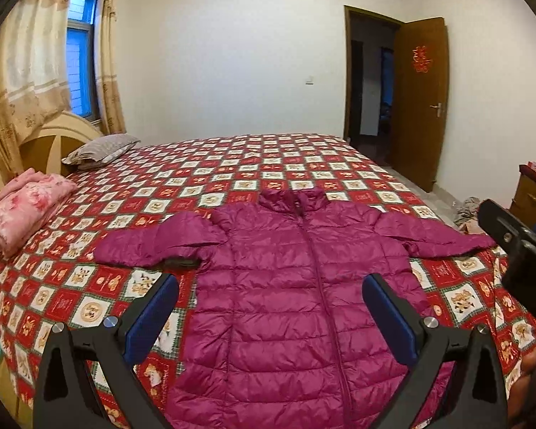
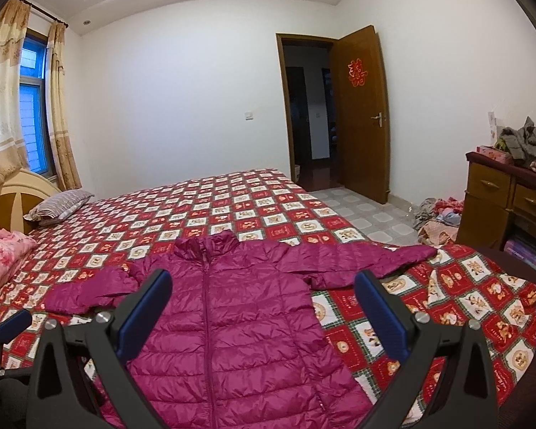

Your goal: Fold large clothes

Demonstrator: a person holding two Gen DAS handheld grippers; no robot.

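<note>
1. The magenta puffer jacket [image 1: 296, 286] lies flat on the bed [image 1: 232, 164], front side up and zipped. Its collar points to the far side, its hem to the near edge, and both sleeves are spread out to the left and the right.
2. The left hand-held gripper [image 1: 269, 307] hangs above the lower body of the jacket. Its fingers are spread wide and hold nothing.
3. The right hand-held gripper [image 2: 262, 307] hangs above the right half of the jacket. It is also spread wide and empty. I judge that no fold is begun yet.
4. First risk: the shell looks shiny and slippery. If a gripper pinches only the top layer, this layer may slide out, or the back layer may stay on the bed, and the fold will be uneven.
5. Second risk: the padding is thick and full of air. A folded sleeve or side may spring open when it is let go, so it probably needs pressing down.
6. Third risk: the checked bedspread [image 2: 446, 304] is already wrinkled at the near right corner. A low pinch at the right sleeve [image 2: 368, 255] could catch the bedspread together with the cloth and drag it.
7. Fourth risk: the hem lies close to the near edge of the bed. A pull toward the near side may let the jacket slip off.
8. The pink folded blanket [image 1: 21, 211] and the pillow [image 1: 100, 148] at the left are well apart from the jacket, so I expect no trouble from them.
</note>
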